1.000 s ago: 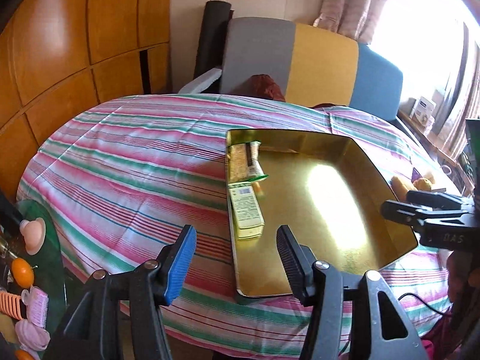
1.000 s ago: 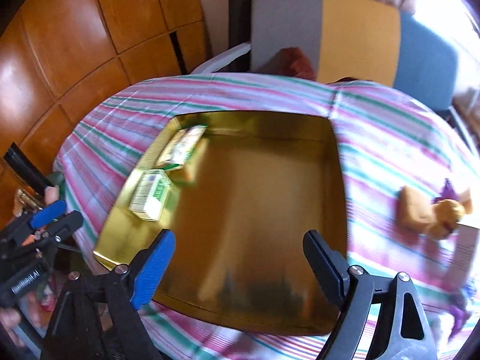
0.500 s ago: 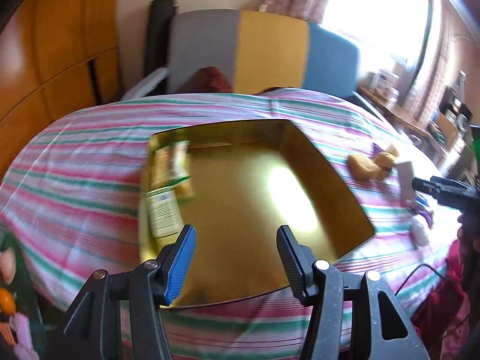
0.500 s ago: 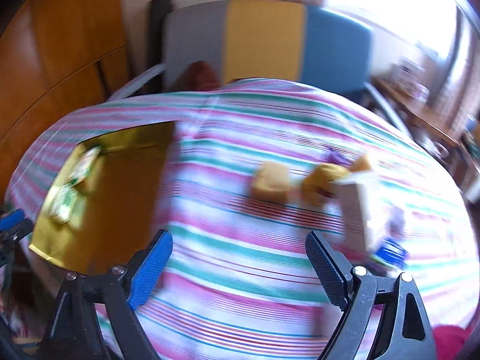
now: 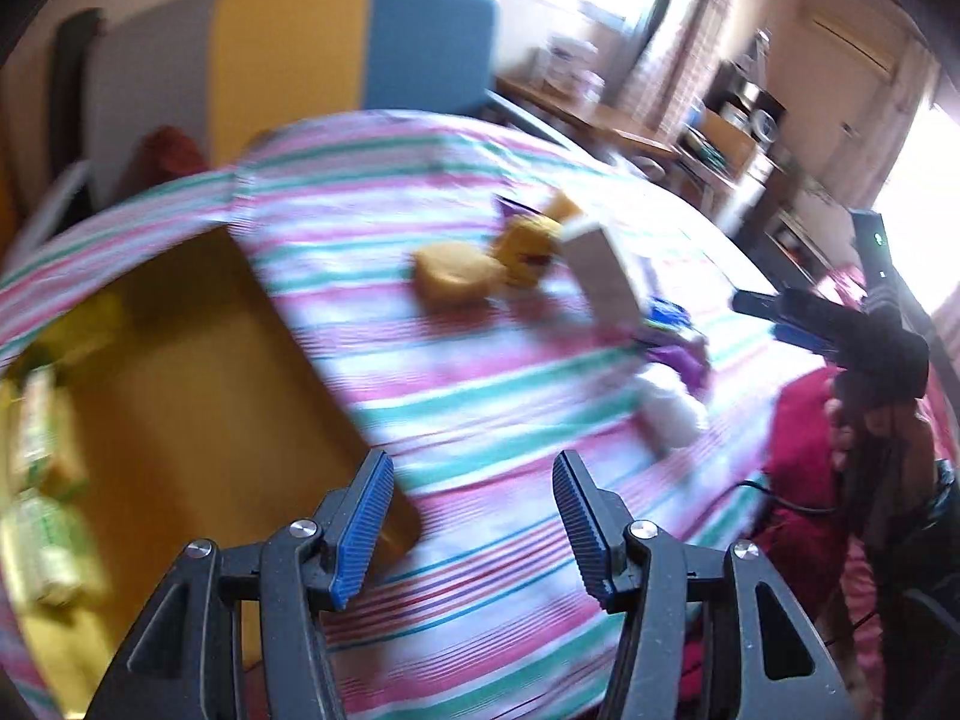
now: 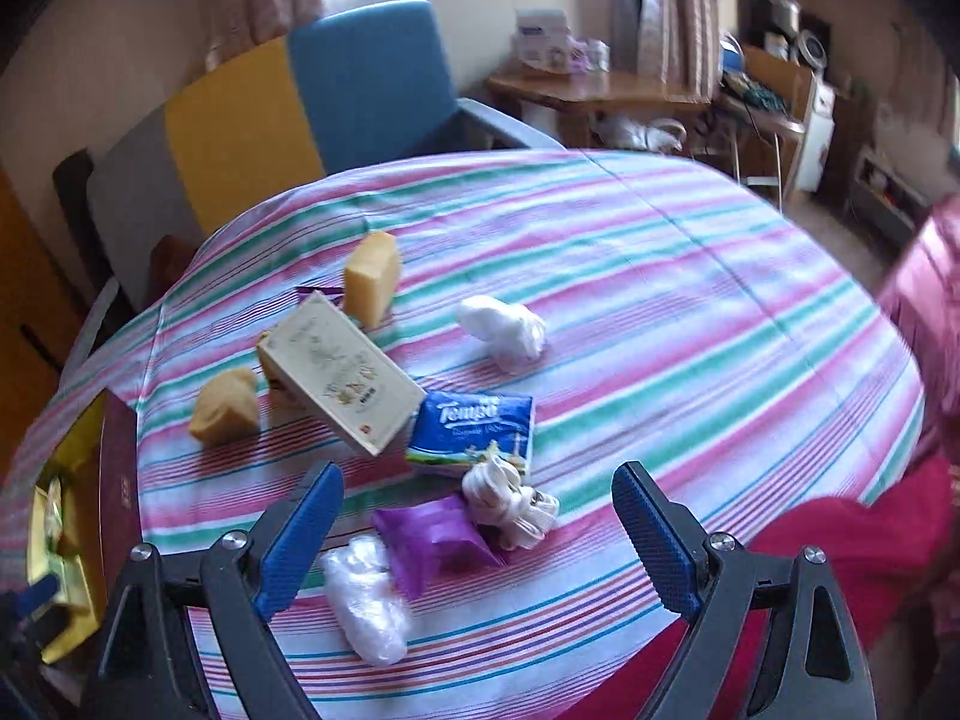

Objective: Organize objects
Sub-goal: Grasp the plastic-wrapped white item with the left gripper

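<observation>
A gold tray lies at the left on the striped tablecloth, holding packets; its edge shows in the right wrist view. Loose objects lie right of it: a cream box, yellow sponge blocks, a blue Tempo tissue pack, a purple packet, a white cord bundle and white plastic bags. My left gripper is open and empty above the tray's right edge. My right gripper is open and empty, over the purple packet.
A grey, yellow and blue chair stands behind the table. A wooden desk and shelves stand at the back right. Red clothing is at the table's near right edge. The right gripper shows in the left wrist view.
Both grippers have swung to the right, away from the gold tray and toward the loose objects. Both stayed open and empty.
</observation>
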